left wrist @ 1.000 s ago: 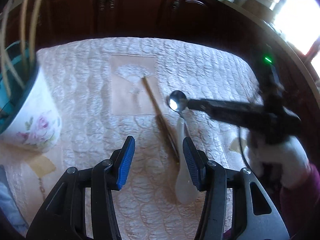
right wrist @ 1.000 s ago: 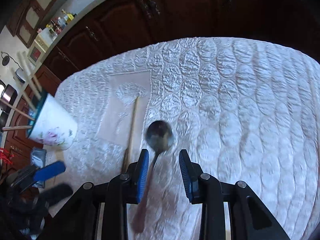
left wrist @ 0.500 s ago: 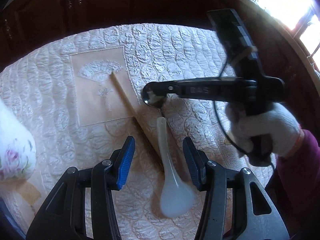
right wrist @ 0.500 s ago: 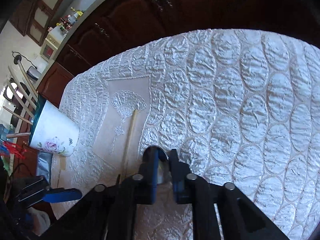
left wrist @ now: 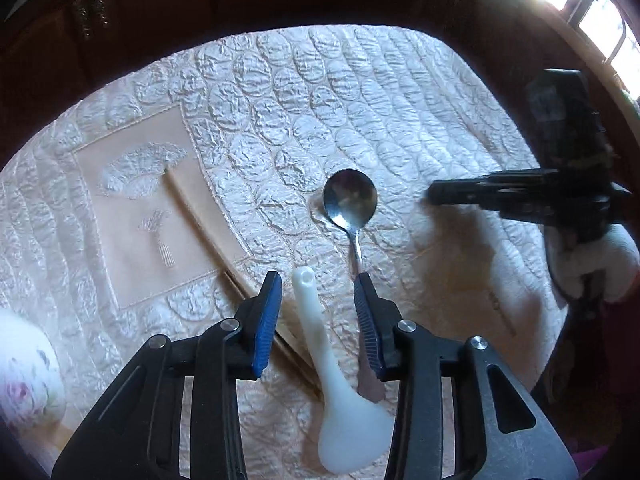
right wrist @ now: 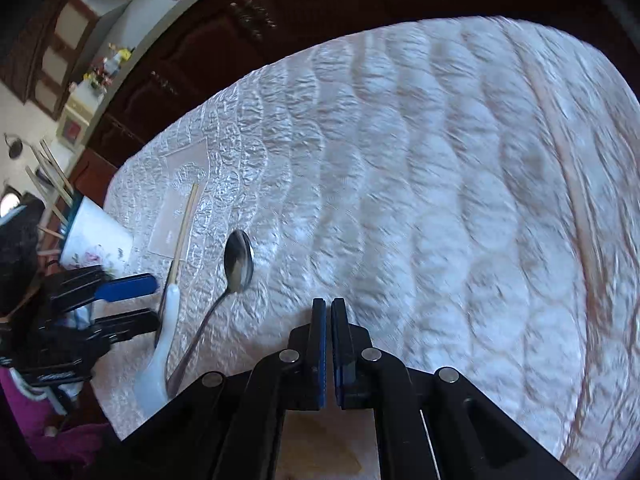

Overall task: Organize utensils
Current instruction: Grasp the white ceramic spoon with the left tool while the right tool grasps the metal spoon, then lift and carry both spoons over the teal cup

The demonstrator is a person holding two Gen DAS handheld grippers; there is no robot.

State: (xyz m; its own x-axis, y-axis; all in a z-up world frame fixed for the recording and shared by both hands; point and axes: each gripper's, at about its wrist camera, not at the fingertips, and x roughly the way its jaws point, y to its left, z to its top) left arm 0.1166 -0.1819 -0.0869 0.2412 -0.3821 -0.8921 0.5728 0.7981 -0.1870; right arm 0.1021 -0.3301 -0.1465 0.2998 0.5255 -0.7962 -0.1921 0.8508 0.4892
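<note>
A metal spoon (left wrist: 350,200) lies on the quilted cloth (left wrist: 280,80), bowl away from me. A white ceramic spoon (left wrist: 340,392) and a wooden chopstick (left wrist: 208,236) lie beside it. My left gripper (left wrist: 318,300) is open just above the white spoon's handle, which lies between its fingers. My right gripper (right wrist: 328,312) is shut and empty, to the right of the metal spoon (right wrist: 238,260); it shows in the left wrist view (left wrist: 436,194). The white spoon (right wrist: 160,352) and chopstick (right wrist: 184,228) also show there.
A floral white cup (right wrist: 96,242) holding several sticks stands at the table's left; its side shows in the left wrist view (left wrist: 24,372). Dark wooden cabinets (left wrist: 160,0) stand behind the table.
My right gripper has let go of the metal spoon, which now lies on the cloth, and has pulled back to the right, shut. My left gripper has moved over the white spoon.
</note>
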